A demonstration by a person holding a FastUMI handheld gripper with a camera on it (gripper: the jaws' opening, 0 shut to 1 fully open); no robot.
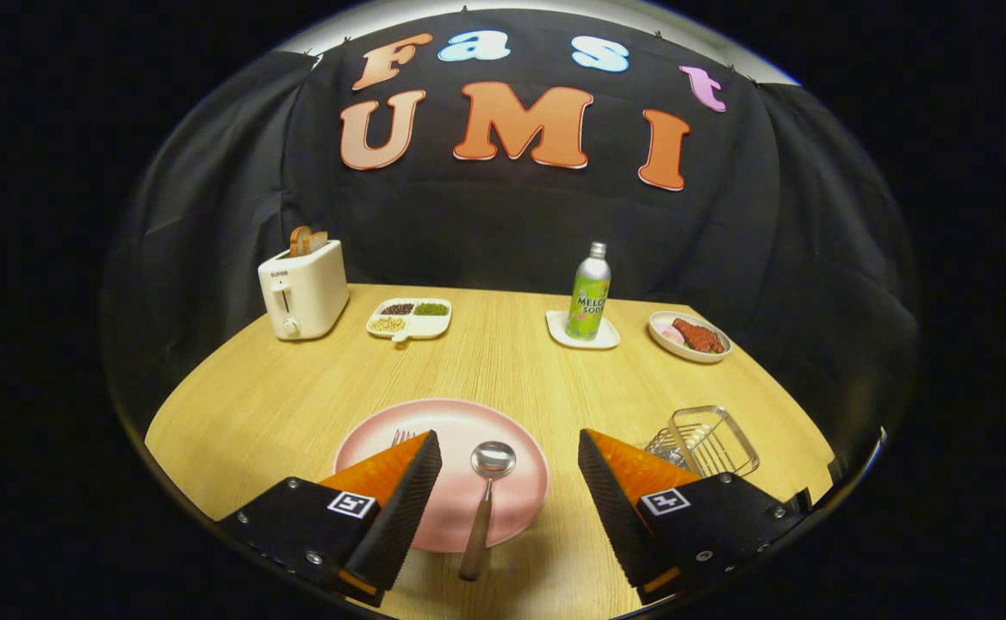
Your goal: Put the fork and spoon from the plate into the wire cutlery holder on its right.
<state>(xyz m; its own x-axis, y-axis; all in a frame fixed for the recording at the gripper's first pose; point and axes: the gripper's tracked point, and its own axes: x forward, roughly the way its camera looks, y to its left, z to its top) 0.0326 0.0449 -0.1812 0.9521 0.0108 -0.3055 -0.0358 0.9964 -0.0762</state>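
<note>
- The gripper (510, 452) is hovering low over the near edge of a round light-wood table (279, 405), its two fingers standing wide apart at the bottom of the frame and gripping nothing.
- A round pale pink plate (451, 426) is lying at lower centre, between and just ahead of the fingers; the left finger is covering part of its left side.
- A metal spoon with a wooden handle (486, 491) is resting on the plate in the gap between the fingers, touching neither, its bowl pointing away and its handle reaching over the plate's near rim.
- A metal fork (402, 437) is lying on the left part of the plate; just its tines are peeking out beyond the left fingertip, and the rest seems to be hidden under that finger.
- A silver wire cutlery holder (714, 439) is sitting to the right of the plate, just beyond the right finger, apparently tilted or on its side, though that is hard to judge here.
- At upper left of the table, a cream toaster (303, 288) is holding slices of bread.
- Beside it, a white divided dish of beans (408, 319) is sitting.
- At centre right, a green soda bottle (590, 293) is standing upright on a small white square tray (611, 337).
- Further right, a white oval dish with reddish food (690, 336) is resting near the table edge.
</note>
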